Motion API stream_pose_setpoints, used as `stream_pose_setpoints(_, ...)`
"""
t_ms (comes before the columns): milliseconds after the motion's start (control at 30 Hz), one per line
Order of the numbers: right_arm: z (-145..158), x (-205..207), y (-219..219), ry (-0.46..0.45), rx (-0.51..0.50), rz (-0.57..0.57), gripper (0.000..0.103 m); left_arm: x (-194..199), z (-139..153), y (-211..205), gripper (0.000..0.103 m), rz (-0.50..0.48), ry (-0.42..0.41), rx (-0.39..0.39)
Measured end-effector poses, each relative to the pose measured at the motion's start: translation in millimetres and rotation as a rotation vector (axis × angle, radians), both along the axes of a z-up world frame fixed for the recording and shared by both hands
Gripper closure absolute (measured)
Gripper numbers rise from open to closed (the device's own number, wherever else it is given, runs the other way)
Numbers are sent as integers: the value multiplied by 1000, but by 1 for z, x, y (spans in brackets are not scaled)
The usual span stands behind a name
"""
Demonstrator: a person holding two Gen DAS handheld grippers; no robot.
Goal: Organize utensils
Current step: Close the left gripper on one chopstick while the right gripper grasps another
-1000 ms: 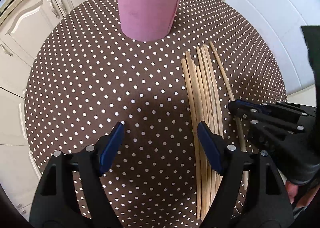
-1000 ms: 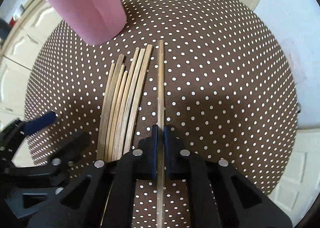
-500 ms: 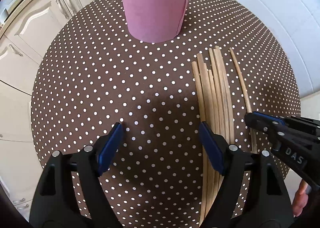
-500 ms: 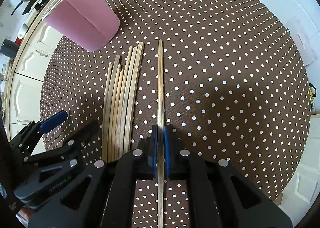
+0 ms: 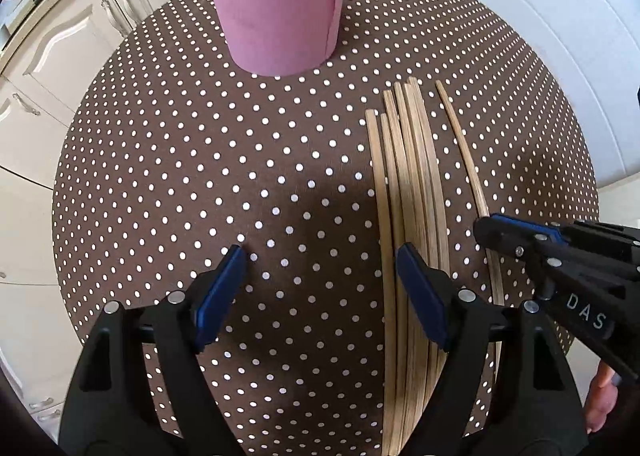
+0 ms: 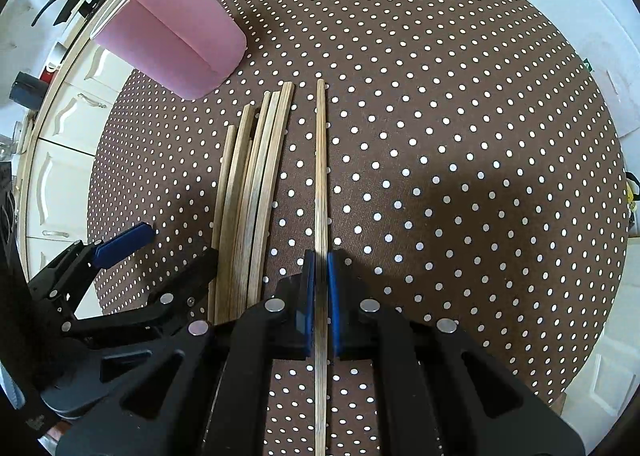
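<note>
A single wooden chopstick [image 6: 320,176] is being gripped between the blue pads of the right gripper [image 6: 319,276], its jaws closed narrowly on the stick somewhere along its near half, while the far tip is being pointed toward the far side of the round table [image 6: 480,136] with its brown polka-dot cloth. The left gripper [image 5: 320,288] is being held with its jaws spread wide and nothing between them, low above the cloth, its right finger hanging over the near ends of the bundle of chopsticks [image 5: 408,184]. That bundle is being left flat on the table, just beside the gripped stick and apart from it. The pink cup [image 6: 172,40], which is judged to be the destination, is being kept upright at the far left of the table from the right wrist view, with a couple of pale sticks already seen rising from its mouth.

Several risks are being weighed. Since the stick is being pinched well back from its tip, it may be levered or rotated in the pads during the lift, and the tip may be swung wide of the cup's mouth. The light cup may be tipped if its rim is struck. The loose bundle may be scattered if it is brushed by the open left finger.
</note>
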State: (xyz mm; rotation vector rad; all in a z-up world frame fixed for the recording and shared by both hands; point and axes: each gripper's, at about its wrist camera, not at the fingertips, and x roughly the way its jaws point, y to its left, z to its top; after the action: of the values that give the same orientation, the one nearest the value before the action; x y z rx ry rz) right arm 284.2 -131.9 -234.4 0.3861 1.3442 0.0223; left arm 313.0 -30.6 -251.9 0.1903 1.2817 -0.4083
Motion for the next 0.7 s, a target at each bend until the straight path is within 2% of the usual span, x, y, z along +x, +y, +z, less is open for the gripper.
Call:
stream_pose_setpoints(200,-1,1,0,-1,7,11,98,-2,-2,1,25,42,-17,23)
stream_pose_setpoints(367,-2,1,-1,-1,11,17,98,0,-3,2,24,47,-1,27)
stream_pose_setpoints(467,-2,2,-1,-1,10,22,98,2,-6,-7,24,39,-20,85)
stream_pose_setpoints(533,-2,1,-1,-2,11,22,98,2,-5,-13,26,43,-45,89)
stream_pose_setpoints(567,-2,1,0,-3,11,22,98,2,-5,-13,36,47,-40,66)
stream_pose_setpoints(600,-2,1,0,-3,12,21,98,0,-3,-11,58,54,-40,33)
stream_pose_setpoints(633,-2,1,0,-3,14,19,98,-2,-1,-12,68,54,-63,38)
stream_pose_setpoints(667,-2,1,0,-2,15,19,98,-4,1,-14,88,35,-73,39)
stream_pose_setpoints(700,-2,1,1,-1,16,16,98,-6,1,-17,94,14,-75,48)
